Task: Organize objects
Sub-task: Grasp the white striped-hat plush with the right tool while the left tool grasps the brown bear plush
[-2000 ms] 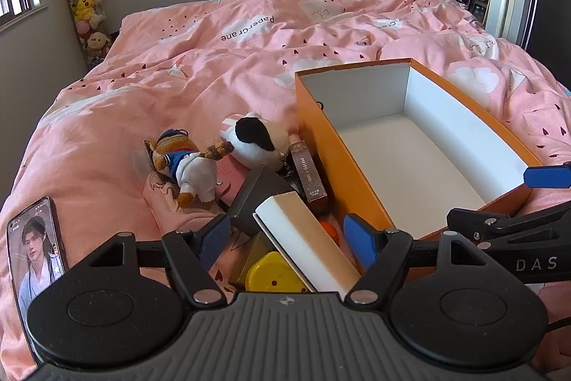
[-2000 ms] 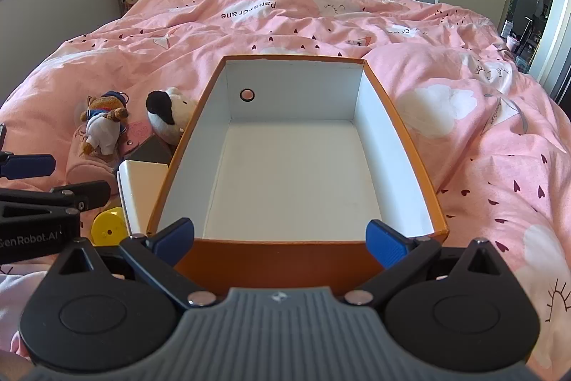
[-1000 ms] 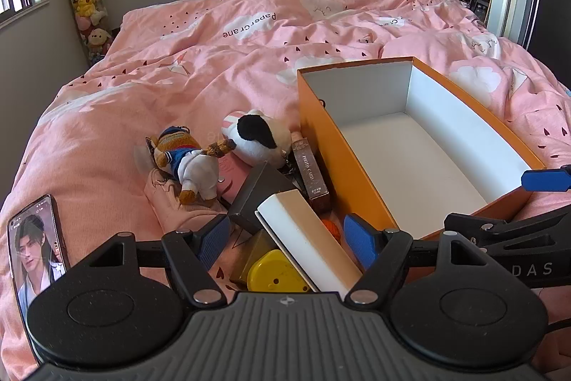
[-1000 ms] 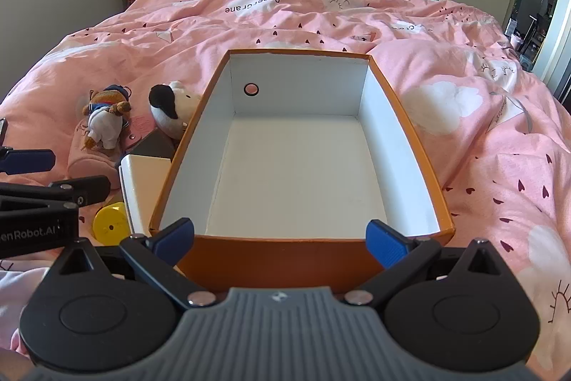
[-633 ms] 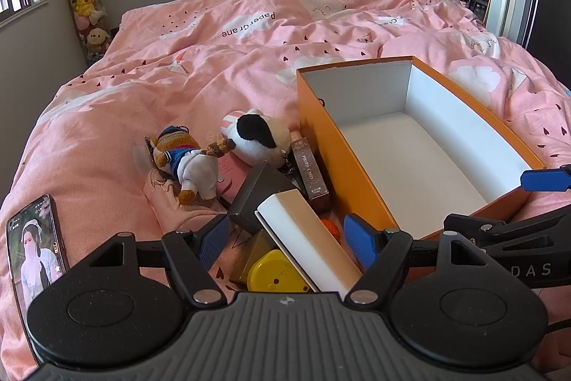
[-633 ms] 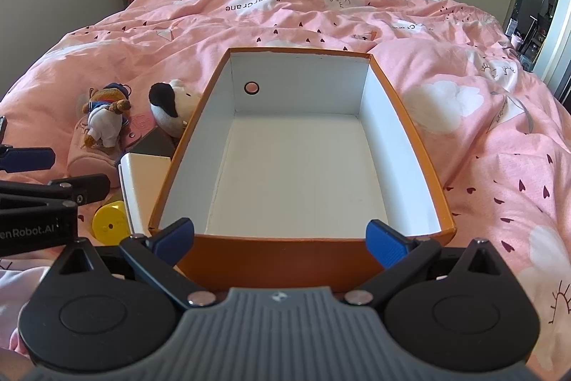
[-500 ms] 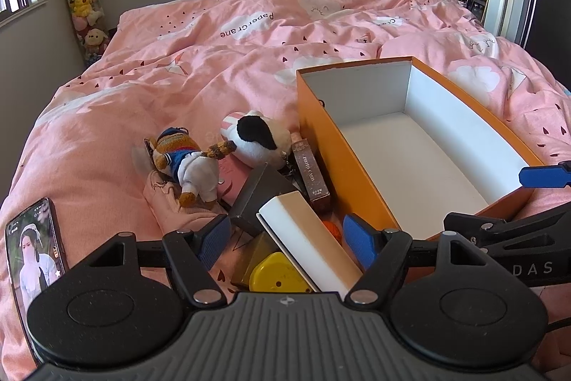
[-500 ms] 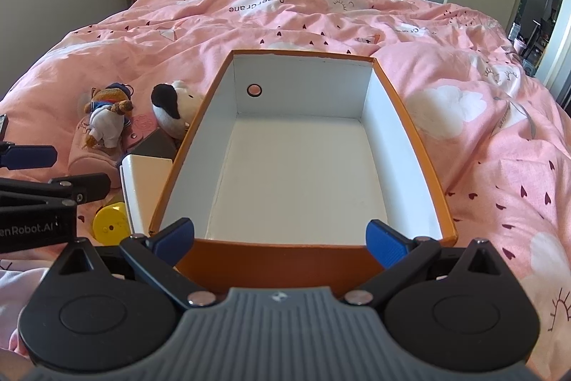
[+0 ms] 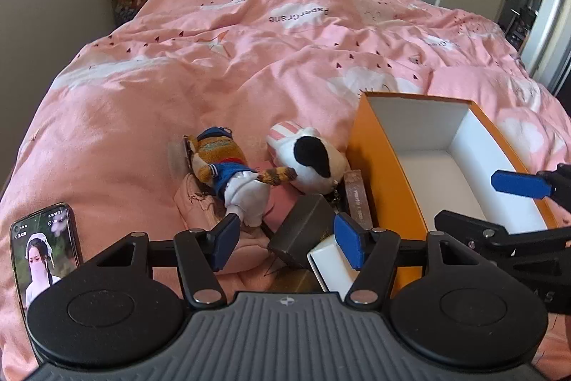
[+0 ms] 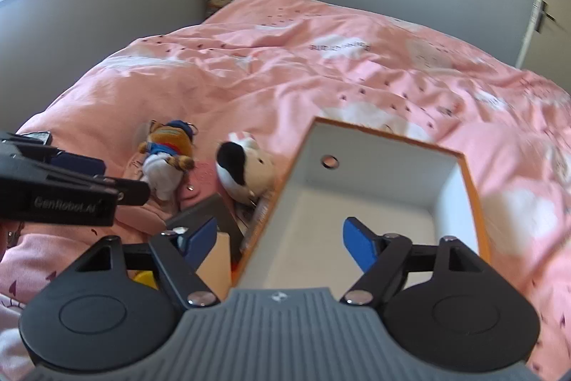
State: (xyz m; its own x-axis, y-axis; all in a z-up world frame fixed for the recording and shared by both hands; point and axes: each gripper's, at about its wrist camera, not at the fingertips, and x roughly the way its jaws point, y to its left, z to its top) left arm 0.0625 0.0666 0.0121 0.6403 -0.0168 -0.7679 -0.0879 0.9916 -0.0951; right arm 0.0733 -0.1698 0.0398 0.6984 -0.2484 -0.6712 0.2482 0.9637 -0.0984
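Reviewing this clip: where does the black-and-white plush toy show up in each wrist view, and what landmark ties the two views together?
Left wrist view: the black-and-white plush toy lies just right of centre, against the outer left wall of the orange box.
Right wrist view: the same plush sits left of centre, again beside the box's left wall.
Shared landmark: the tiger plush in blue clothes lies to its left in both.

pink bed (image 9: pixel 221 88) bears orange box (image 9: pixel 385 174), phone (image 9: pixel 44 245), plush toys (image 9: pixel 232 174).
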